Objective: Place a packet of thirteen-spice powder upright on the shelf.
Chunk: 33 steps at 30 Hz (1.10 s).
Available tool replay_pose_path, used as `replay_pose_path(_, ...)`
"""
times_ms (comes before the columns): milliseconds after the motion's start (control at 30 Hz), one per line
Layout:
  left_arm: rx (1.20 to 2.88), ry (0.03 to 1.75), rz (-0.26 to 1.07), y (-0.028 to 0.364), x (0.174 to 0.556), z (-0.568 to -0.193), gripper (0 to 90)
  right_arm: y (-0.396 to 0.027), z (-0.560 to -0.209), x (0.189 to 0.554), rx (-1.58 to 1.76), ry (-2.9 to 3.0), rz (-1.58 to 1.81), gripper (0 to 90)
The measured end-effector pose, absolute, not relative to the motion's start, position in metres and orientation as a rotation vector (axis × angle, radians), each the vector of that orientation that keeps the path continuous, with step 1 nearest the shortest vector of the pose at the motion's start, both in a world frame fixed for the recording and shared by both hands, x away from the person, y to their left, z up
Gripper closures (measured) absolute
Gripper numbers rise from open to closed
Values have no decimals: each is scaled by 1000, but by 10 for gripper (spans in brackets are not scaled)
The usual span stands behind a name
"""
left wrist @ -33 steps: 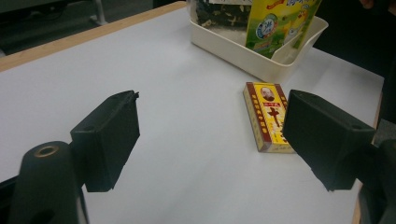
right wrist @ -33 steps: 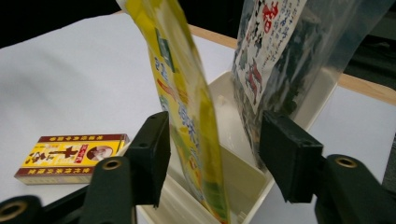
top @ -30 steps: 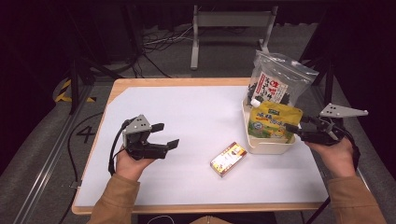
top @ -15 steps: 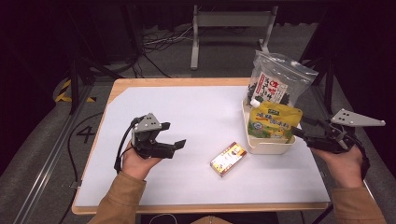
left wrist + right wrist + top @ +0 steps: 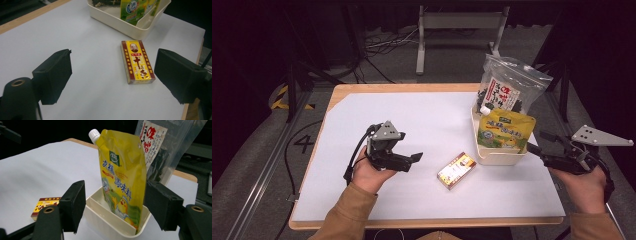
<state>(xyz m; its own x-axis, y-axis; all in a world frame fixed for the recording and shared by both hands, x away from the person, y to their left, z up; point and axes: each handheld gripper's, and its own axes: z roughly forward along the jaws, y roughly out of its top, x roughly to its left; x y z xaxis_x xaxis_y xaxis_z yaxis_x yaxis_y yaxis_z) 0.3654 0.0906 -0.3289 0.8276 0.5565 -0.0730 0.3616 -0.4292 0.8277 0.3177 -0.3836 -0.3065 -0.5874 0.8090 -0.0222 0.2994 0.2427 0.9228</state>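
Observation:
A yellow and red box [image 5: 456, 170] [image 5: 137, 61] [image 5: 45, 205] lies flat on the white table cover, just left of a cream tray [image 5: 502, 157] [image 5: 105, 220] [image 5: 130, 25]. A yellow spouted pouch [image 5: 504, 131] [image 5: 122, 177] stands in the tray, with a clear bag of dark contents [image 5: 507, 90] [image 5: 160, 152] behind it. My left gripper [image 5: 413, 161] [image 5: 115, 67] is open and points at the box from its left, a short way off. My right gripper [image 5: 539, 142] [image 5: 116, 195] is off the tray's right side. Its jaws have just been opening and stand open with nothing between them.
The tray has a divider, and its front compartment [image 5: 100, 202] holds nothing. The wooden table edge [image 5: 427, 221] runs along the near side. Beyond the table, cables and a metal stand [image 5: 457, 22] sit on the dark floor.
My left gripper has moved right, closer to the box. My right gripper has drawn back to the right, away from the tray, and its jaws look a little wider.

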Motion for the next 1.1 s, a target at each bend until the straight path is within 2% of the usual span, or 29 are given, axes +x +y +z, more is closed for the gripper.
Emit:
replay_pose_path(533, 2196, 647, 252, 57, 370, -332, 133, -378, -313, 304, 1015, 2058, 1266, 324)
replay_pose_path(833, 2258, 677, 178, 41, 373, -343, 122, -371, -315, 302, 997, 2077, 1247, 313)
replay_pose_path(1100, 2286, 715, 109, 30, 379, -356, 76, -363, -318, 304, 980, 2104, 1241, 305)
